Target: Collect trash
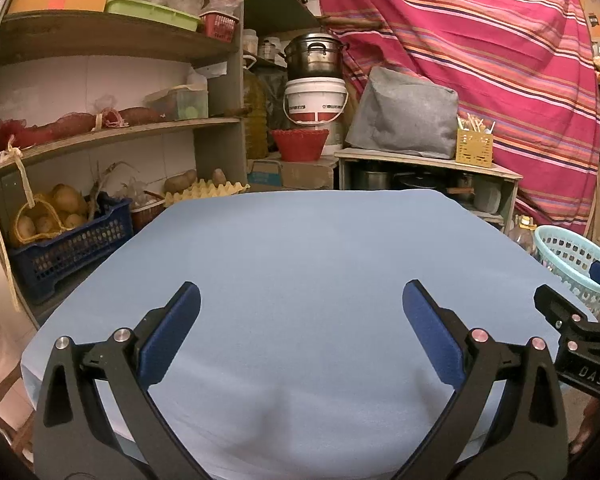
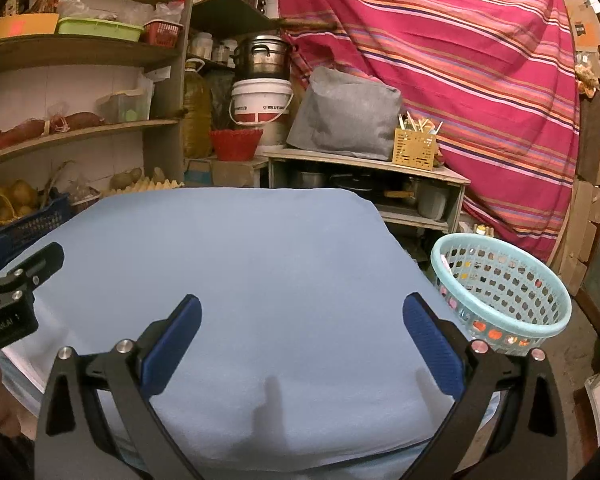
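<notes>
A table under a light blue cloth (image 1: 300, 248) fills the middle of both views (image 2: 240, 248); no trash shows on it. My left gripper (image 1: 301, 298) is open and empty, low over the near part of the cloth. My right gripper (image 2: 302, 310) is open and empty, also over the near part. A pale turquoise perforated basket (image 2: 504, 296) stands off the table's right edge with colourful bits showing through its holes; it also shows in the left wrist view (image 1: 572, 264). Each gripper shows at the edge of the other's view: the right gripper (image 1: 580, 328) and the left gripper (image 2: 16, 296).
Wooden shelves (image 1: 112, 128) with crates, potatoes and an egg tray (image 1: 208, 190) stand at the left. Behind the table are a low cabinet (image 1: 424, 172) with a grey bag and a yellow utensil holder, a white bucket (image 1: 316, 100) under a pot, and a striped red cloth (image 2: 460, 60).
</notes>
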Motion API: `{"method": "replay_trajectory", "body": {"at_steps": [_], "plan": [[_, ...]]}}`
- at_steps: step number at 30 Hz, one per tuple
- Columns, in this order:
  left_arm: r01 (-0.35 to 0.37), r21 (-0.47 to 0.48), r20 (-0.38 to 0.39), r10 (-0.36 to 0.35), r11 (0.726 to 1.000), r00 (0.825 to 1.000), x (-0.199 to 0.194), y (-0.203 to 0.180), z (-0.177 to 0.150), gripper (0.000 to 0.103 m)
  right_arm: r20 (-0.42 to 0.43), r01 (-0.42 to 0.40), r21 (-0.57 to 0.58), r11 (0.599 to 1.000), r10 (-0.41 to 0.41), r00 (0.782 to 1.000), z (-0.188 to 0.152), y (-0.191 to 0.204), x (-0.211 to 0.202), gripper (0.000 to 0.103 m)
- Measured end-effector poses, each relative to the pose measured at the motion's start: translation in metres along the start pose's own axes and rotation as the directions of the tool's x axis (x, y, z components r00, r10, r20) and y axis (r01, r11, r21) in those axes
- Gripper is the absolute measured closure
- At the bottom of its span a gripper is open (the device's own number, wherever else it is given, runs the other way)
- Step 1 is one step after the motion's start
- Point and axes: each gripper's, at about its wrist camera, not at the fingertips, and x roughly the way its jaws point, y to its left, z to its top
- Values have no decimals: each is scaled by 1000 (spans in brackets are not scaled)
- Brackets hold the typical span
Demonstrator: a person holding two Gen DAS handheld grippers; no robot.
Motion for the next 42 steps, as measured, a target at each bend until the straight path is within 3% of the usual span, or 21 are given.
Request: {"method": "replay_trajectory", "body": {"at_steps": [11,42], "plan": [[-3,37,10,2,999,1000,0,-5,-2,5,6,2,-1,1000,-2,1000,0,1,-1,5],[-3,32,20,2,999,1000,-3,-15,-3,5,27,10,4,1000,-10,1000,1,-5,-5,5]]}}
